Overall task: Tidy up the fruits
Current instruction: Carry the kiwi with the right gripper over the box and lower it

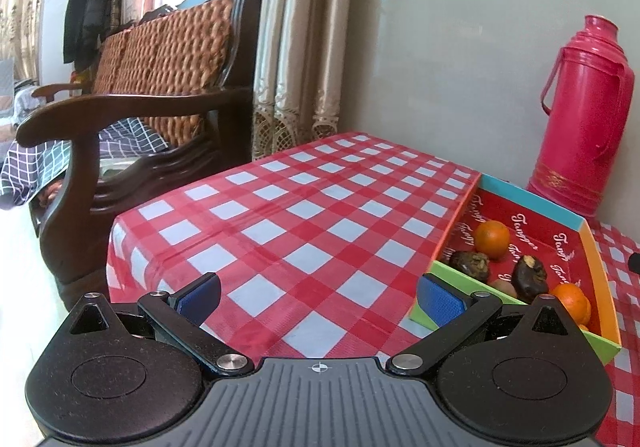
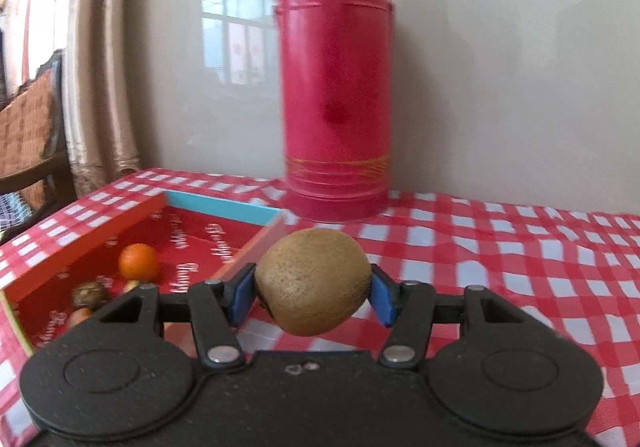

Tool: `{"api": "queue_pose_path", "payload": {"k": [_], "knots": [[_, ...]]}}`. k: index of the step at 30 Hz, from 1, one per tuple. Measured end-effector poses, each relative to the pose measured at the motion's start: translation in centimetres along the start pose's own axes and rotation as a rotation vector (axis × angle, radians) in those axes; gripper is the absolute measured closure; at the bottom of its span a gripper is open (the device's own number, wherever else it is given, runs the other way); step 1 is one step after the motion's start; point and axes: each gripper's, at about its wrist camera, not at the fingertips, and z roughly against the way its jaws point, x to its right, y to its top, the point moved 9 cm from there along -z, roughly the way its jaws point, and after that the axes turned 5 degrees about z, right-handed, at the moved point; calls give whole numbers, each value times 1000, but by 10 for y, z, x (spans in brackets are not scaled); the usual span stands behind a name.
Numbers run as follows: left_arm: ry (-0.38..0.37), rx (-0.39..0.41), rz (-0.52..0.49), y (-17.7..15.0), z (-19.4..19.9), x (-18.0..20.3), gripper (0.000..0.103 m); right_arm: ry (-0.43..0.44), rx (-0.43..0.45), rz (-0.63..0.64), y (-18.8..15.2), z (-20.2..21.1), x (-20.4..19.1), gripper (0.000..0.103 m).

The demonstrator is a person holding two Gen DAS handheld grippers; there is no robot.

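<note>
While my right claw (image 2: 313, 293) clenches the kiwi (image 2: 314, 283) between its pads, the fruit hangs just right of the box (image 2: 224, 207). My left claw (image 1: 318, 297) gapes empty, left of the box (image 1: 600, 267).

The flask (image 2: 335, 87) was smeared by motion blur. In the box (image 1: 600, 267), one orange (image 1: 572, 301) sat partly behind the left tongs' housing; a small brownish fruit (image 1: 505, 286) was perhaps a nut.
</note>
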Motion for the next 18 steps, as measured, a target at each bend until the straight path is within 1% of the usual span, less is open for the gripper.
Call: {"api": "queue_pose_path", "payload": {"k": [9, 15, 18], "knots": [[21, -12, 18, -1, -3, -15, 0, 102, 44, 76, 14, 15, -51, 53], [30, -15, 20, -2, -2, -21, 0, 170, 40, 126, 14, 17, -85, 53], [31, -12, 18, -2, -2, -22, 0, 186, 32, 146, 14, 15, -98, 53]]}}
